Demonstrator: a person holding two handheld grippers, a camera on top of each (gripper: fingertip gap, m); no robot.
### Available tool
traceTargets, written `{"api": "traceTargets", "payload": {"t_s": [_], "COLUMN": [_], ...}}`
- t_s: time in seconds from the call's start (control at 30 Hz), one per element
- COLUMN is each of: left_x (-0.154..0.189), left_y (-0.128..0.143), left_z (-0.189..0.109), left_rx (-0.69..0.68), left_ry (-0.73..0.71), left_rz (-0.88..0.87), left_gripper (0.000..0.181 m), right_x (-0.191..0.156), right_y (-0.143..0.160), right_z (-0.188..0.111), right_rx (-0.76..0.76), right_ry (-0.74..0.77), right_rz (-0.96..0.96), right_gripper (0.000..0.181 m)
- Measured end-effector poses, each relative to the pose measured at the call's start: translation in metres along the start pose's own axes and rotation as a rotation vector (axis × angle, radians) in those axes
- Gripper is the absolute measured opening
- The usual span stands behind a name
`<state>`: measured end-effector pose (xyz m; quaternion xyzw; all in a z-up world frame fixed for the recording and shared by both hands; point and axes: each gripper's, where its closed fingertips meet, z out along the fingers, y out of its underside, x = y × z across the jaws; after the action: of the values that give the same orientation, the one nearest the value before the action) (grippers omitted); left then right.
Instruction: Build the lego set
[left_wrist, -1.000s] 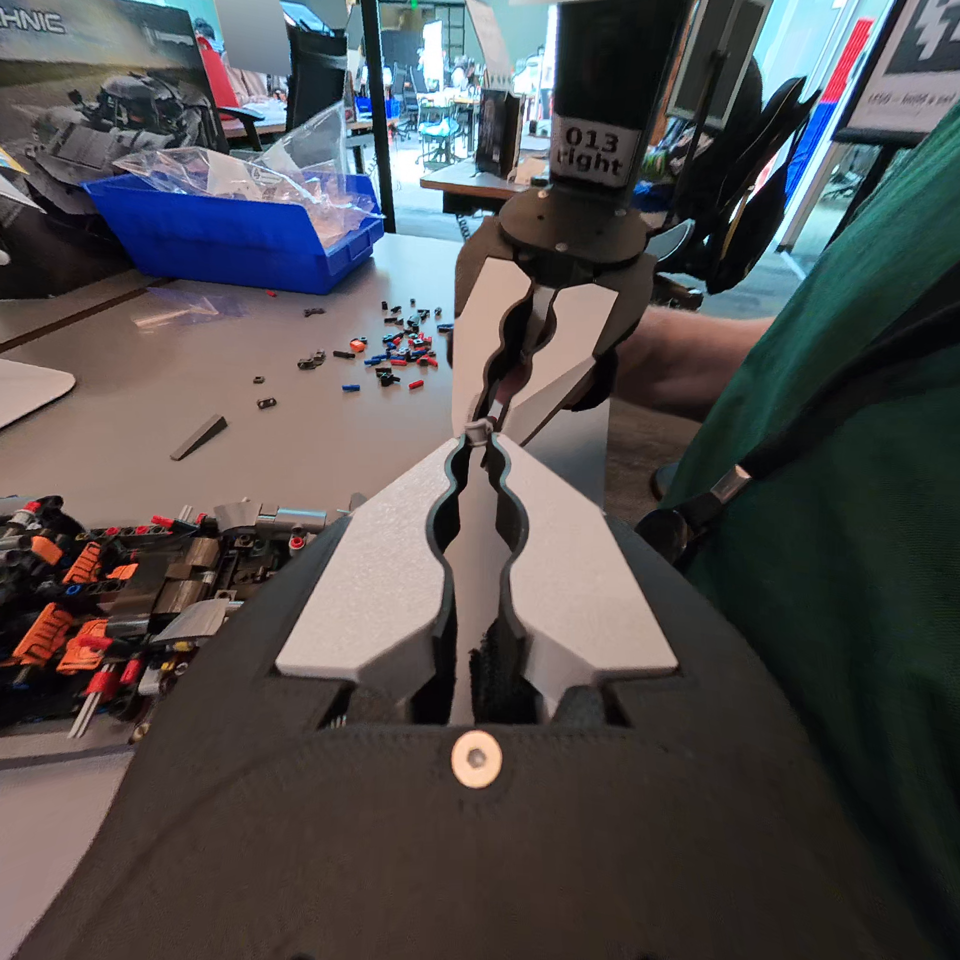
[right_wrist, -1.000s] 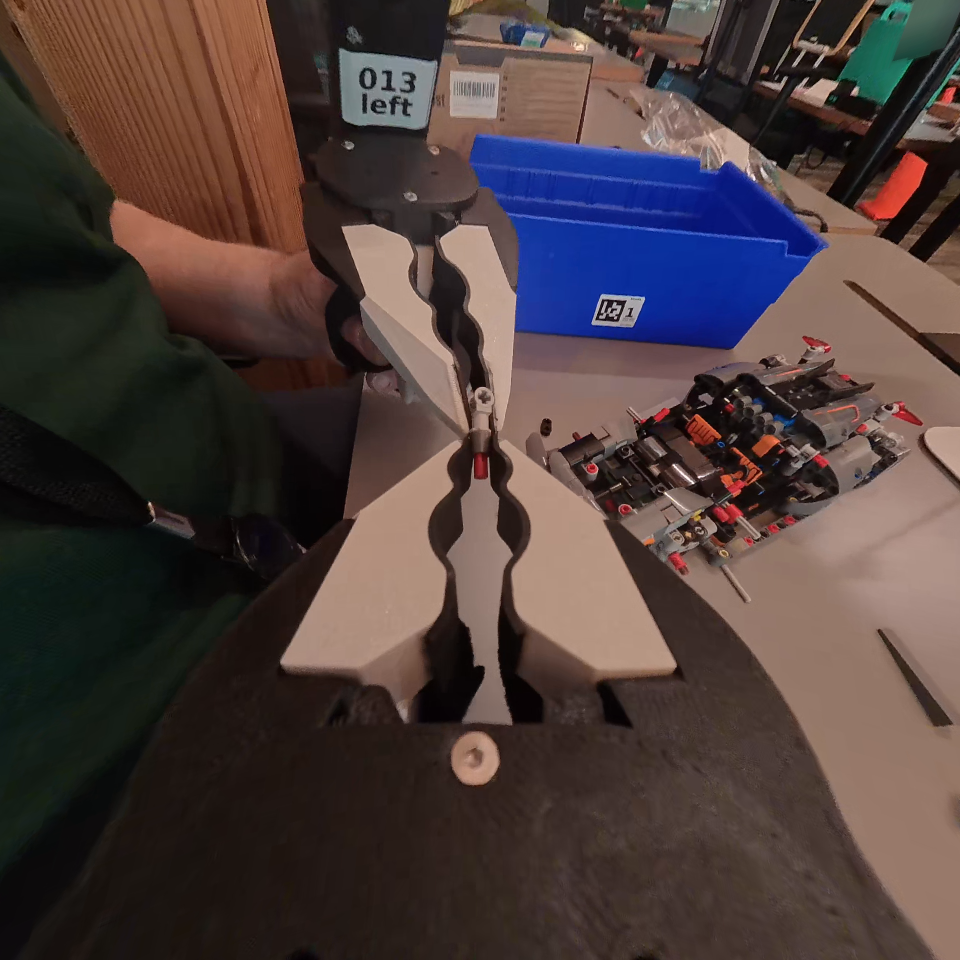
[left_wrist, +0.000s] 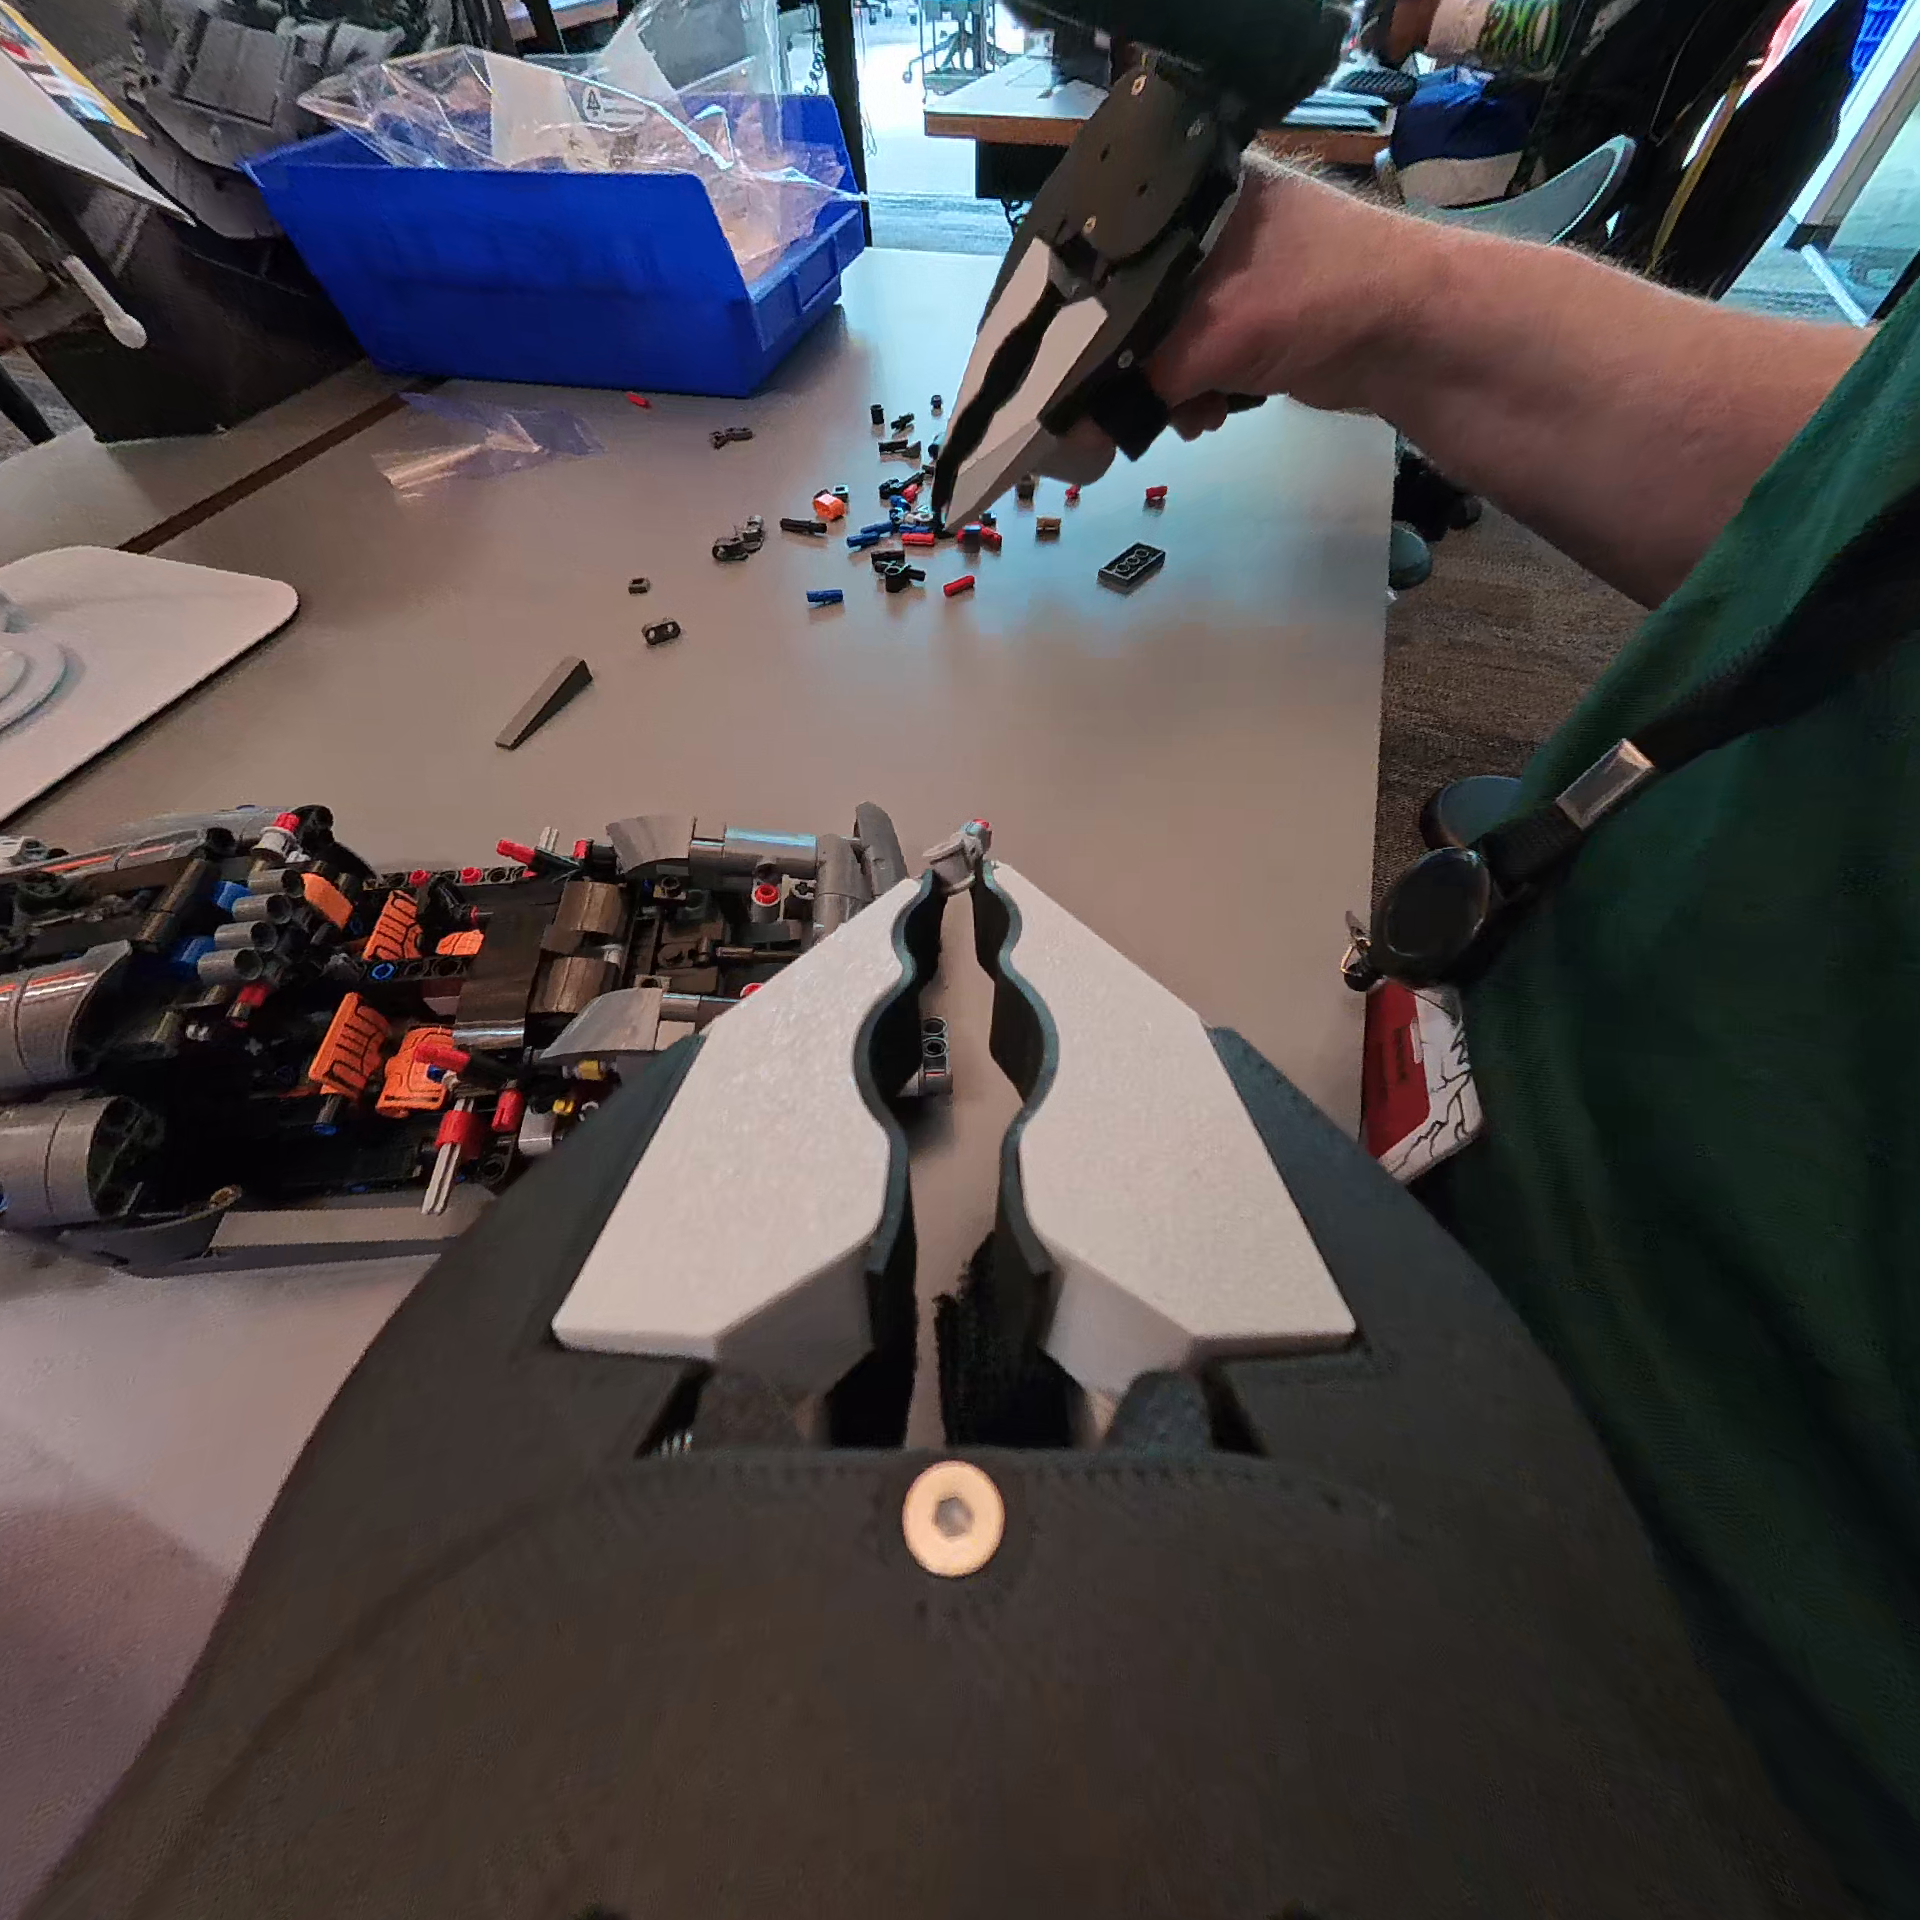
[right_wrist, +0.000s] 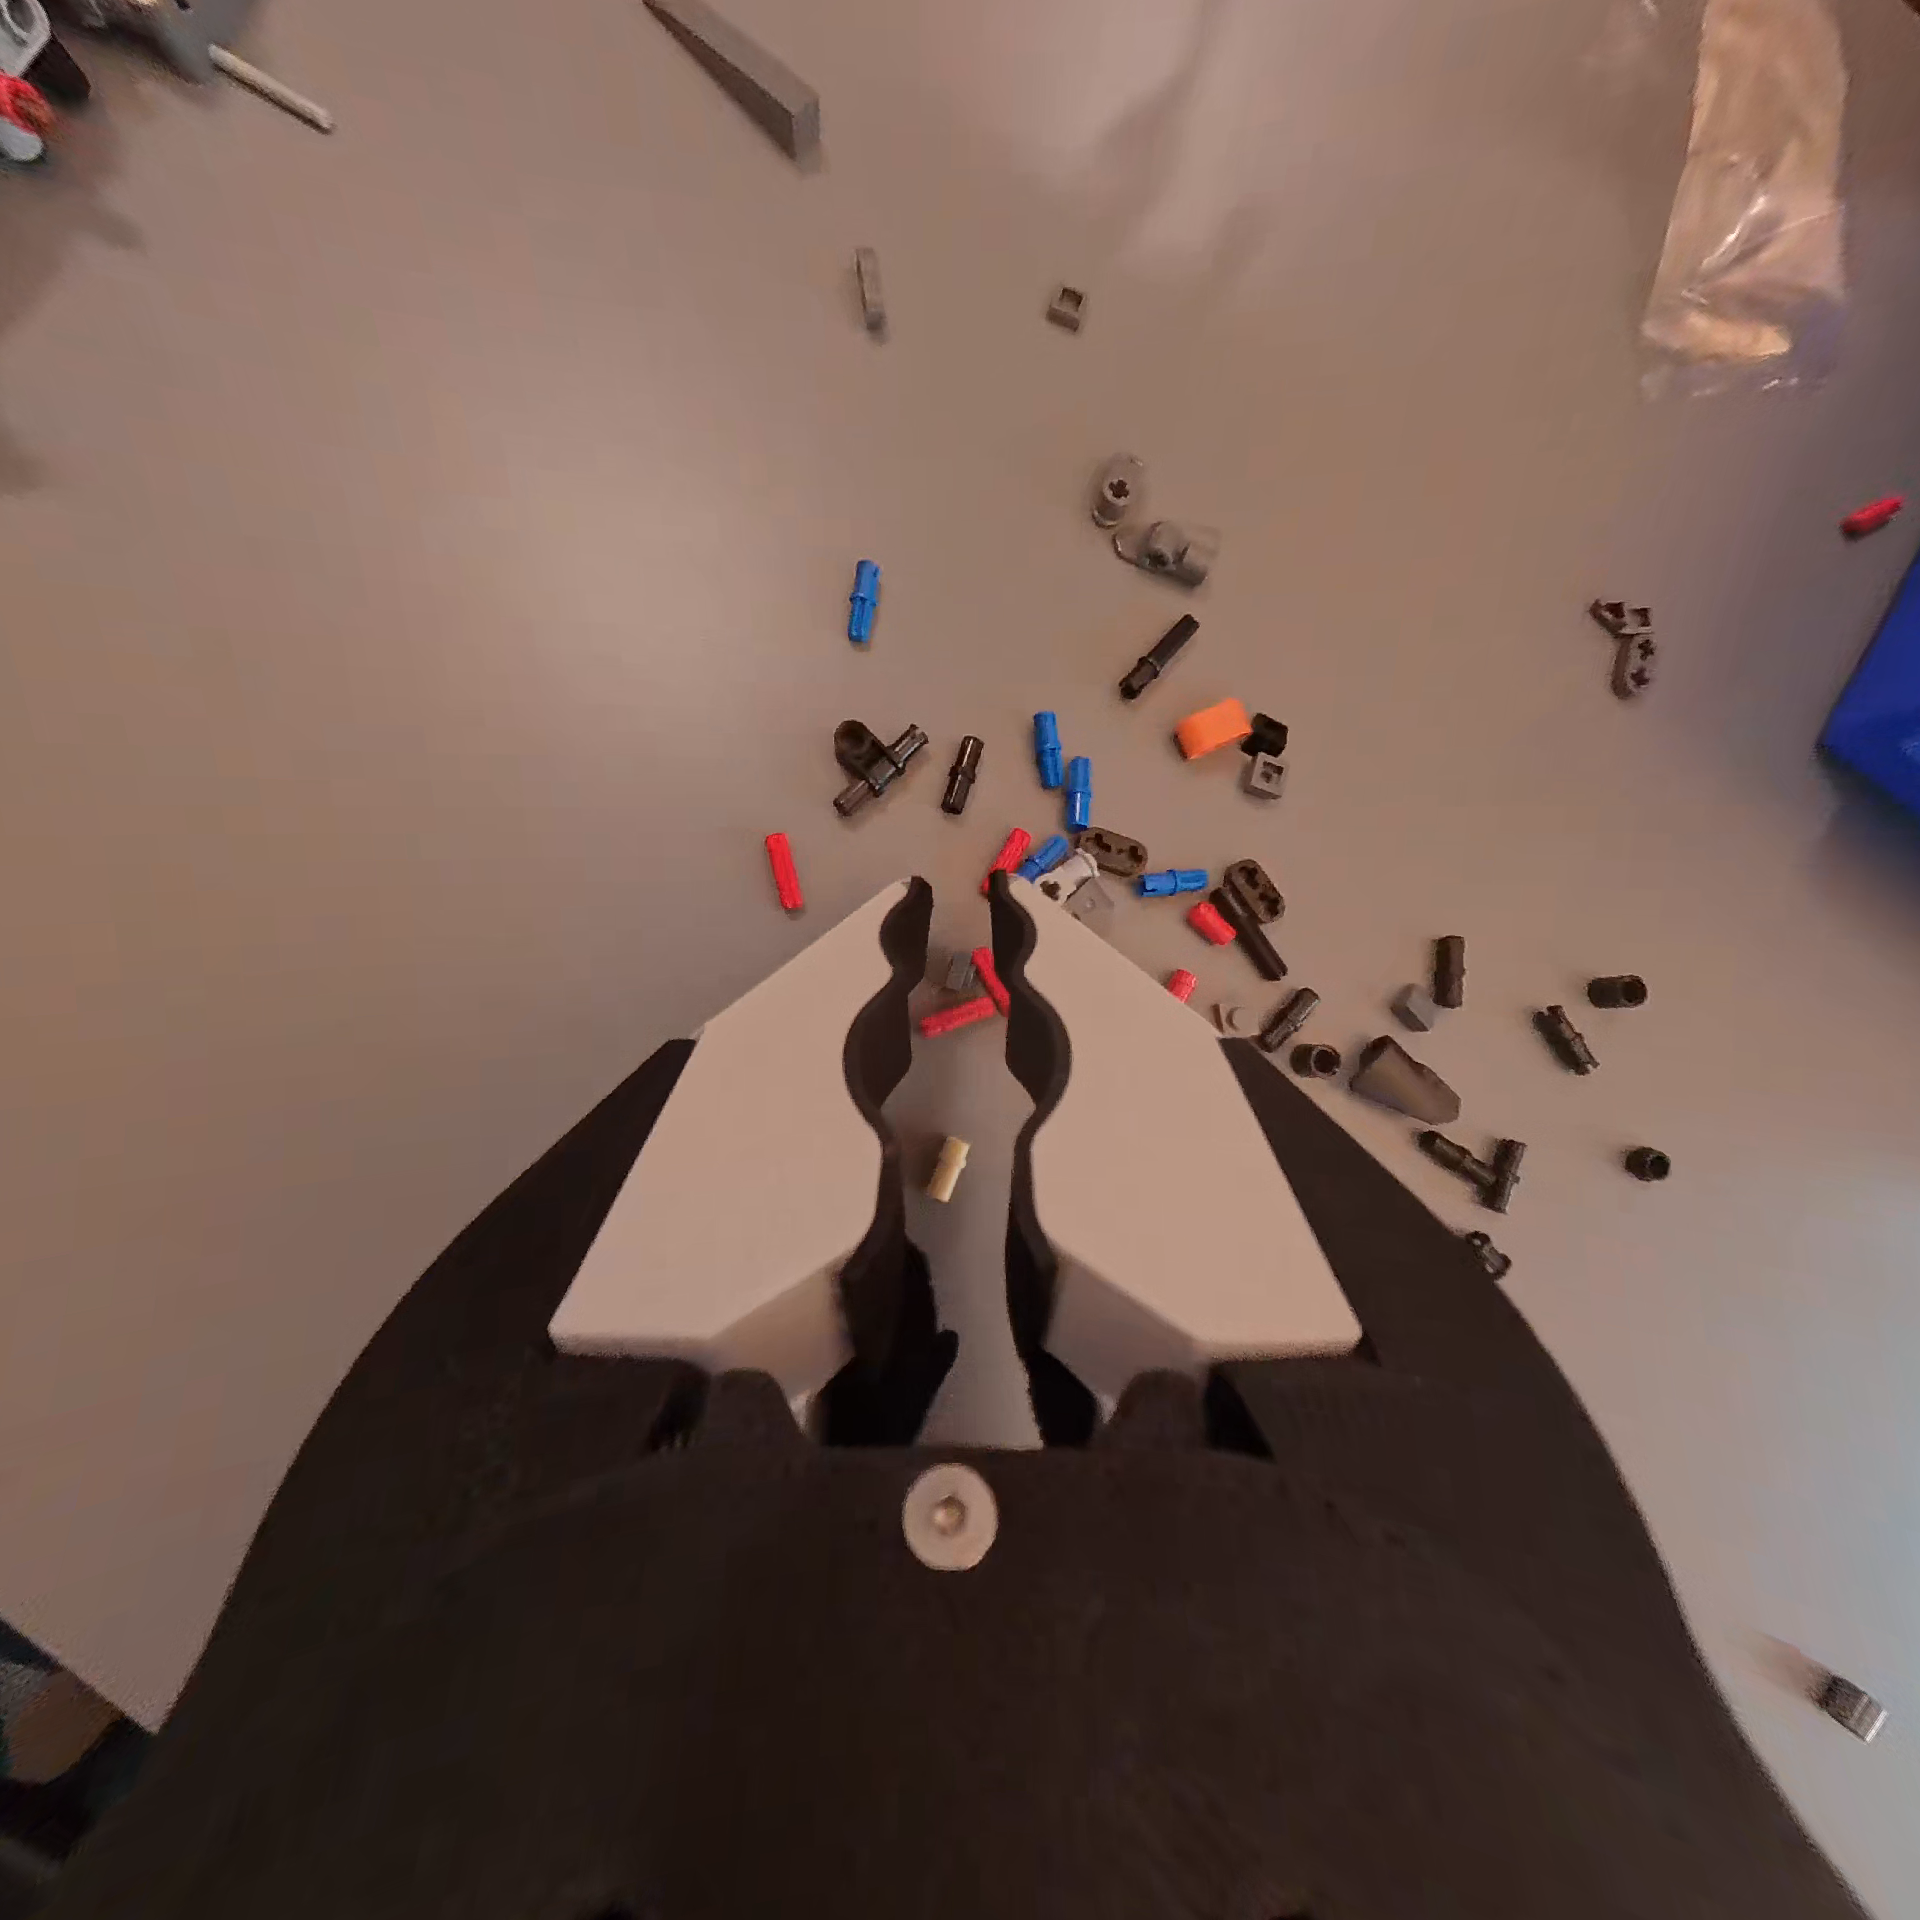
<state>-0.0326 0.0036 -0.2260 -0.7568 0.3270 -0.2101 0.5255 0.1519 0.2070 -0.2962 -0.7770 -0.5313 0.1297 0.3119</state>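
My left gripper (left_wrist: 958, 881) is shut on a small light-grey connector (left_wrist: 960, 844) that sticks out past its tips. It hovers just right of the partly built black, grey and orange lego car (left_wrist: 364, 987). My right gripper (right_wrist: 956, 885) points down over the pile of loose pins (right_wrist: 1049, 831), its jaws a little apart and empty. Red pins (right_wrist: 961, 1013) and a tan pin (right_wrist: 948, 1166) lie between its fingers on the table. The right gripper also shows in the left wrist view (left_wrist: 943, 516), tips down in the pile.
A blue bin (left_wrist: 561, 260) with clear plastic bags stands at the back. A grey wedge piece (left_wrist: 545, 701), a black plate (left_wrist: 1130, 566) and a white pad (left_wrist: 125, 644) lie on the grey table. The table's edge (left_wrist: 1377, 727) runs on the right, by the person's green shirt. Some 30 cm of space lies between my two pairs of fingers.
The grippers were tip to tip on the small grey connector. The right one has let go and moved out over the loose pins. The left one keeps the connector and now sits beside the car.
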Motion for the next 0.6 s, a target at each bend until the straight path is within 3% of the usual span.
{"api": "traceTargets", "payload": {"t_s": [0.37, 0.6], "left_x": [-0.004, -0.004], "left_y": [0.002, 0.002], "left_z": [0.003, 0.005], "left_rx": [-0.006, -0.004], "left_ry": [0.008, 0.019], "left_rz": [-0.013, -0.022], "left_gripper": [0.004, 0.004], "right_x": [0.006, -0.025], "right_y": [0.003, 0.001], "right_z": [0.011, 0.0], "right_rx": [-0.008, 0.007], "right_ry": [0.004, -0.177], "right_rz": [0.023, -0.046], "right_gripper": [0.011, 0.009]}}
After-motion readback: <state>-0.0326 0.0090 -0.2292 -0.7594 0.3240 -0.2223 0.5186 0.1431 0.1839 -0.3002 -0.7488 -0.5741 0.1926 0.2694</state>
